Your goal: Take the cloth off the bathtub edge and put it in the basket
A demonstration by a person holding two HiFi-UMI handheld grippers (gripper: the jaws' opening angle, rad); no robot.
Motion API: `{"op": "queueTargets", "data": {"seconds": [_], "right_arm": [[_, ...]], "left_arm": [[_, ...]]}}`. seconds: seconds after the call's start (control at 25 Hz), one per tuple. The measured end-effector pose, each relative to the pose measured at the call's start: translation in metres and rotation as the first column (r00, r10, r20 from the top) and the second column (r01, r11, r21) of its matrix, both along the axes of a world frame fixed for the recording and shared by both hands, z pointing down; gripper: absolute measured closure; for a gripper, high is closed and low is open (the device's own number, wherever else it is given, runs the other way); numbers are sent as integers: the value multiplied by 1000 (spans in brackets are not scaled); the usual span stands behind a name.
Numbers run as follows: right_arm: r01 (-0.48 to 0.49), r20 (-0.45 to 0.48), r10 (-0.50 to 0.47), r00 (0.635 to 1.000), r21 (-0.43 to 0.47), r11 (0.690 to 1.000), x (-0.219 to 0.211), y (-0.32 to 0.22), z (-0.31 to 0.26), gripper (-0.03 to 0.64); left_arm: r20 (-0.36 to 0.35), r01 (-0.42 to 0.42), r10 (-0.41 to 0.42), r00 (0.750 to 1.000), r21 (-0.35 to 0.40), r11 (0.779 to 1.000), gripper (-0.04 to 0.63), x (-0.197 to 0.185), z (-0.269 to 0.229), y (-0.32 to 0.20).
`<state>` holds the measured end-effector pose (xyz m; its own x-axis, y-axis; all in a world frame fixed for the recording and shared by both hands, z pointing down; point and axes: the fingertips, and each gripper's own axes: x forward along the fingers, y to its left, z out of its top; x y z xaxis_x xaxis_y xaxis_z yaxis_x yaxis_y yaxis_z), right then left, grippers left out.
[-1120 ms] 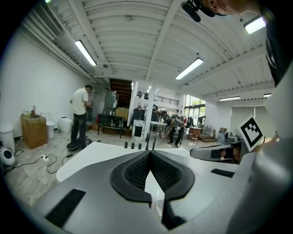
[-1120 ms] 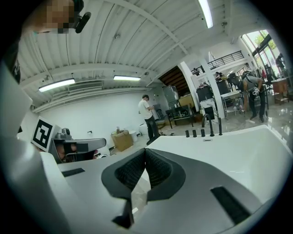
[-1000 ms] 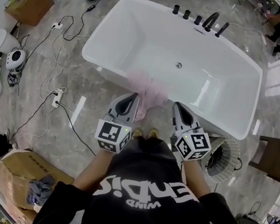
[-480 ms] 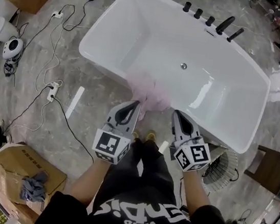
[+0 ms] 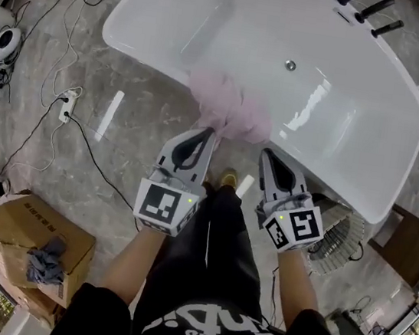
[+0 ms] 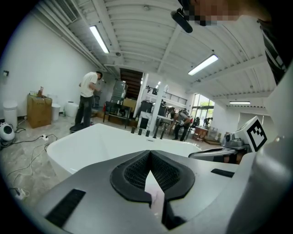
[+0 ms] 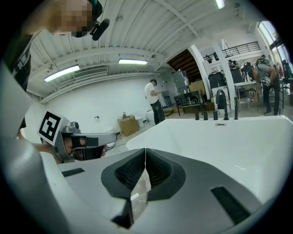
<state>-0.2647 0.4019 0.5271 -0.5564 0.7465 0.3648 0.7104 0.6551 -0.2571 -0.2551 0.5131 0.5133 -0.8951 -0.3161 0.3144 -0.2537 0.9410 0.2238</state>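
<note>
Head view: pink cloth [image 5: 229, 110] drapes bathtub rim [image 5: 148, 55] (basket [image 5: 335, 238] nearby); left claw [image 5: 206, 133], right claw [image 5: 265, 154] both closed.

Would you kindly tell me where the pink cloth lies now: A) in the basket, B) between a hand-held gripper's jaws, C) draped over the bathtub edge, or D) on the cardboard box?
C, because the pink cloth hangs over the near edge of the bathtub.

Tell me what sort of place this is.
Probably a workshop or showroom hall, not a home bathroom: the freestanding white bathtub sits among loose floor cables and brown cardboard boxes, under long ceiling strip lights.
</note>
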Motion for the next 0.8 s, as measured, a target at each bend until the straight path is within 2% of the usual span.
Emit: {"op": "queueTargets", "data": {"seconds": [0.24, 0.36, 0.48, 0.8], "right_arm": [[38, -1, -38, 999, 45, 998, 3, 6, 5, 596], [44, -20, -44, 999, 34, 998, 3, 8, 7, 470], [66, -29, -65, 997, 30, 997, 5, 14, 7, 398], [181, -37, -178, 983, 128, 975, 1, 27, 30, 387]], "left_arm": [[-12, -5, 5, 1000, 3, 1000, 583, 3, 4, 1], [-16, -11, 11, 1000, 6, 1000, 583, 5, 6, -2], [-21, -14, 14, 1000, 11, 1000, 583, 7, 8, -2], [-32, -16, 17, 999, 20, 1000, 583, 5, 14, -1]]}}
